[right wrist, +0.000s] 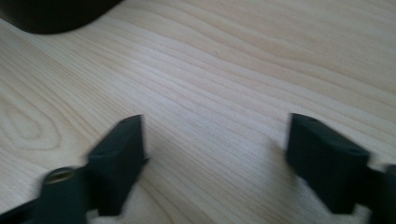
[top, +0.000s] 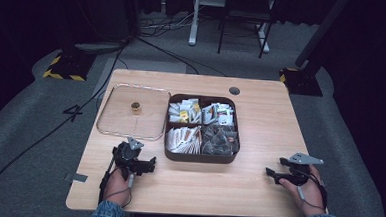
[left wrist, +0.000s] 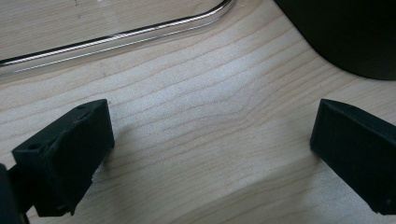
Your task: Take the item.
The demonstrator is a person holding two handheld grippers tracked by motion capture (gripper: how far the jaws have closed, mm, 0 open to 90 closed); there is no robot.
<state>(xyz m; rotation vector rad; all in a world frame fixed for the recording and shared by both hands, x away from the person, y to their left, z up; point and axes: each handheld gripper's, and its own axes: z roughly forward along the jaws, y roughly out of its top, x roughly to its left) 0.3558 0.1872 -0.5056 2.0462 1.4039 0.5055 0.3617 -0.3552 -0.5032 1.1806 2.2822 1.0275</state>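
Grippers at rest on wooden surface (top: 257, 187), both empty.

Left gripper (left wrist: 212, 154) is held wide open near the front-left corner of the dark four-compartment box (top: 201, 156); nothing is gripped. Right gripper (right wrist: 215, 158) is likewise spread wide over bare wood, well apart from the box. Clear lid (top: 118, 119) with small knob (top: 135, 106) is laid flat just left of the box, which is filled with packets.

Packets in the box (top: 198, 156) are way too small to read. In the gripper views the box corner (left wrist: 345, 32) and lid edge (left wrist: 116, 39) get chopped off, and the right gripper's (right wrist: 212, 163) near jaw is blurry.
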